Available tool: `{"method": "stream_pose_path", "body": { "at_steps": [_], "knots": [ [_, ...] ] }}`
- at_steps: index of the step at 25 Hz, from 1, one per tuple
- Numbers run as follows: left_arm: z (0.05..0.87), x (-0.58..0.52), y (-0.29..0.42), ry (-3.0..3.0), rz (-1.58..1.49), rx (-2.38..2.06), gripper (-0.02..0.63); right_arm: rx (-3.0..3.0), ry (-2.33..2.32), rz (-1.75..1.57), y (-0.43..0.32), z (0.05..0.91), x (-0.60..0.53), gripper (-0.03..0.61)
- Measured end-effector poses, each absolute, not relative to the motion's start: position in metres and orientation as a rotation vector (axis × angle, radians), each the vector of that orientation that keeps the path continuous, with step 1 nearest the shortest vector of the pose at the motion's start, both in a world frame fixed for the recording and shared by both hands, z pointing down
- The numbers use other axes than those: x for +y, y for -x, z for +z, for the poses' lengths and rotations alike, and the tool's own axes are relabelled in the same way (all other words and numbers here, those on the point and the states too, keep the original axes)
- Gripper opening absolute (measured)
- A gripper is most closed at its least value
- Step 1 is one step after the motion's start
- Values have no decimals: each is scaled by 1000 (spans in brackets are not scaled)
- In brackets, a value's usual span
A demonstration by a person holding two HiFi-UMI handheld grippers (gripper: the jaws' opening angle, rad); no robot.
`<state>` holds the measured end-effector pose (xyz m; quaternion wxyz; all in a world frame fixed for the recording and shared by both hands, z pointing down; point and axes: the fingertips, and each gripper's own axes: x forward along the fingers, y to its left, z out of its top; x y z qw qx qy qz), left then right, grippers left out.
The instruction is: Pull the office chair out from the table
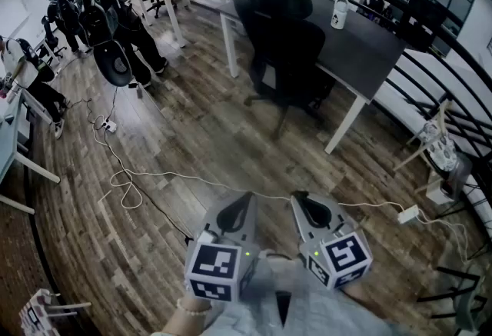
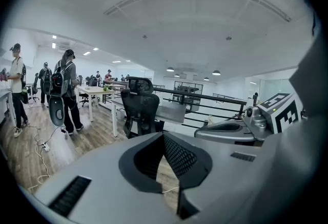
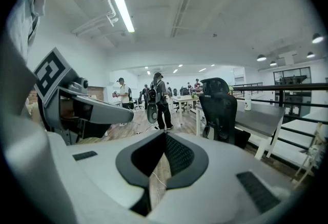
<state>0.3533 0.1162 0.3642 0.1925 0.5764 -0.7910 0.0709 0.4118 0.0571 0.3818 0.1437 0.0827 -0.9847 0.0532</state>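
People with backpacks (image 1: 108, 8) stand on the wood floor (image 1: 184, 142), far ahead and to the left of the fingers. The left gripper (image 1: 244, 200) has its fingers pressed together with nothing between them. Just beside it, the right gripper (image 1: 300, 199) is closed and empty too. The black office chair (image 1: 288, 42) is well ahead of both sets of fingertips and touched by neither. It stands against the near edge of the dark table (image 1: 373, 58), which carries a white mug (image 1: 339, 13). A white power strip (image 1: 408, 214) lies on the floor to the right of the right fingers.
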Motion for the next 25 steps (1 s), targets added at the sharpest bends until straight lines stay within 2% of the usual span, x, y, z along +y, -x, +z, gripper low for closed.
{"method": "stream_pose_path", "body": {
  "at_steps": [25],
  "knots": [
    [370, 118, -335, -1464, 145, -2286, 6, -2825, -136, 137, -400, 390, 46, 5]
  ]
}}
